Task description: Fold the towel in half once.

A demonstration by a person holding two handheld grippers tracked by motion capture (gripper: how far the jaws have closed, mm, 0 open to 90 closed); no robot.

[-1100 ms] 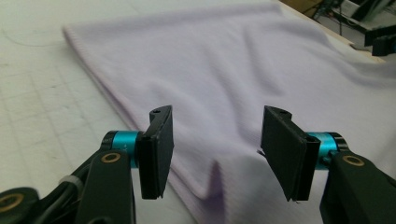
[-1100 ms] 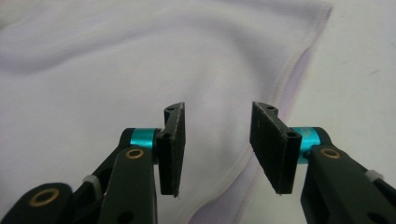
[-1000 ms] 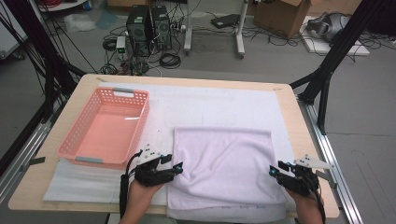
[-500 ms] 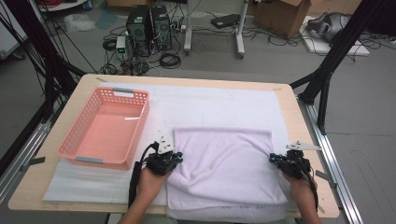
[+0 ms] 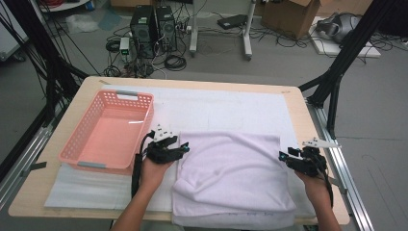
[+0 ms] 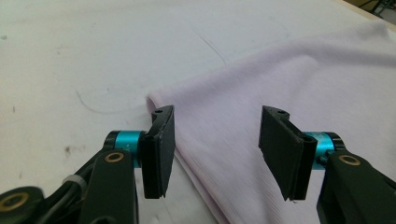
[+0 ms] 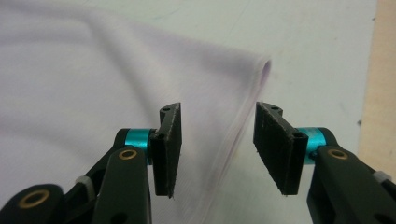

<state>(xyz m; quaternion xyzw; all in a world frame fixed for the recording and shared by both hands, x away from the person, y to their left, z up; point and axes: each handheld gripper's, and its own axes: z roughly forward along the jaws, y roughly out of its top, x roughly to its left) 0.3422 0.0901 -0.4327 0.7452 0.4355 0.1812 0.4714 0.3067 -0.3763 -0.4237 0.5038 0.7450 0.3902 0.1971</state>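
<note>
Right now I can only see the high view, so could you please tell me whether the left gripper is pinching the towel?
Observer: No. The left gripper has just been opening. Its jaws stand apart, and the towel shows in the gap with neither pad pressing on it.
Operator: Thank you. And the right gripper?
Observer: The right gripper has just been opening too. The towel's side edge runs through the gap between its jaws, unpinched.
Operator: Is the corner on that side flat?
Observer: Not quite. It ends in a small rounded fold, lying on the white mat.
</note>
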